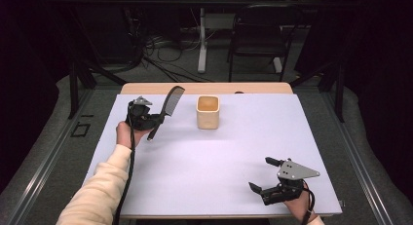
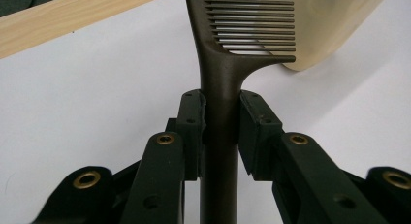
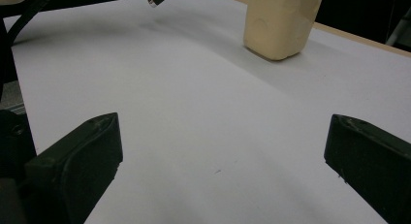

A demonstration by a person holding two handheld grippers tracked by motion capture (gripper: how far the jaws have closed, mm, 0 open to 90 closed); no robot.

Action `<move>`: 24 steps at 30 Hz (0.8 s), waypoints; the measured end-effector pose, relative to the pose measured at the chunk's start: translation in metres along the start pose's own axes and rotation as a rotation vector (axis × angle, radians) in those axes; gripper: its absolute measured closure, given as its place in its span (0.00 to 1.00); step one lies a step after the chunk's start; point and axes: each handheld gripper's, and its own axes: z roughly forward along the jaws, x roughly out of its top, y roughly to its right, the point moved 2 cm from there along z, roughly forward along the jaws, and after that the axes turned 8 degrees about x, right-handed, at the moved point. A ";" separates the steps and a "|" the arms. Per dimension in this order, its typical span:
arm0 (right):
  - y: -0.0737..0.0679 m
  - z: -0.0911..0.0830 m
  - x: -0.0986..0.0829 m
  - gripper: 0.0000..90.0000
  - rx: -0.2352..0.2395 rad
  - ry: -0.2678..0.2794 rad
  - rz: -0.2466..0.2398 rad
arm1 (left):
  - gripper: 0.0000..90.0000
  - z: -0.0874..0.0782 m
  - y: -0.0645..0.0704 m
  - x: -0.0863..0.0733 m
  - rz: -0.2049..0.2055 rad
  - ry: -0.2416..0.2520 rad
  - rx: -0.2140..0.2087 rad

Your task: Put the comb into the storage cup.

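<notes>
A dark comb (image 1: 169,108) hangs tilted above the white table top, teeth end up and toward the cup. My left gripper (image 1: 157,120) is shut on its handle (image 2: 220,112), the two pads pressed against either side. A cream square cup (image 1: 208,112) stands upright at the back middle of the table, a short way right of the comb; its rounded body (image 2: 329,25) lies just behind the teeth. My right gripper (image 1: 263,174) rests low near the front right corner, jaws spread wide with nothing between them (image 3: 223,151). The cup (image 3: 281,23) stands far ahead of it.
The white sheet (image 1: 209,157) covers a wooden table whose bare strip (image 1: 204,87) runs along the back edge. Behind the table stand a chair (image 1: 258,35) and a desk leg (image 1: 201,40) with loose cables on the floor. A cream sleeve (image 1: 97,191) comes in at bottom left.
</notes>
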 end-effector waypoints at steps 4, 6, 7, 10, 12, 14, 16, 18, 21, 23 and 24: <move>0.000 0.000 0.000 0.00 0.000 -0.001 0.001 | 0.80 0.001 0.002 0.004 0.008 0.003 -0.006; 0.000 0.000 0.000 0.00 0.001 -0.001 0.002 | 0.80 0.001 0.003 0.006 0.011 0.007 -0.008; 0.000 0.000 0.000 0.00 0.001 -0.001 0.001 | 0.80 0.001 0.003 0.008 0.015 0.008 -0.006; 0.000 0.000 0.000 0.00 0.003 -0.002 0.000 | 0.80 0.001 0.005 0.012 0.021 0.010 -0.009; 0.000 0.001 0.000 0.00 0.004 -0.004 0.001 | 0.80 0.002 0.006 0.015 0.028 0.011 -0.008; 0.000 0.001 0.000 0.00 0.005 -0.003 0.001 | 0.80 0.002 0.008 0.018 0.031 0.014 -0.009; 0.000 0.000 0.000 0.00 0.005 -0.003 -0.001 | 0.80 0.002 0.010 0.021 0.035 0.015 -0.010; 0.000 0.000 0.000 0.00 0.004 -0.004 0.000 | 0.80 0.001 0.011 0.024 0.041 0.020 -0.009; 0.000 0.000 0.000 0.00 0.004 -0.004 -0.001 | 0.80 0.000 0.012 0.028 0.044 0.029 -0.006; 0.000 0.001 0.000 0.00 0.003 -0.003 0.000 | 0.80 0.000 0.013 0.031 0.047 0.033 -0.005; 0.000 0.001 0.000 0.00 0.003 -0.004 0.001 | 0.80 0.000 0.014 0.032 0.045 0.034 -0.008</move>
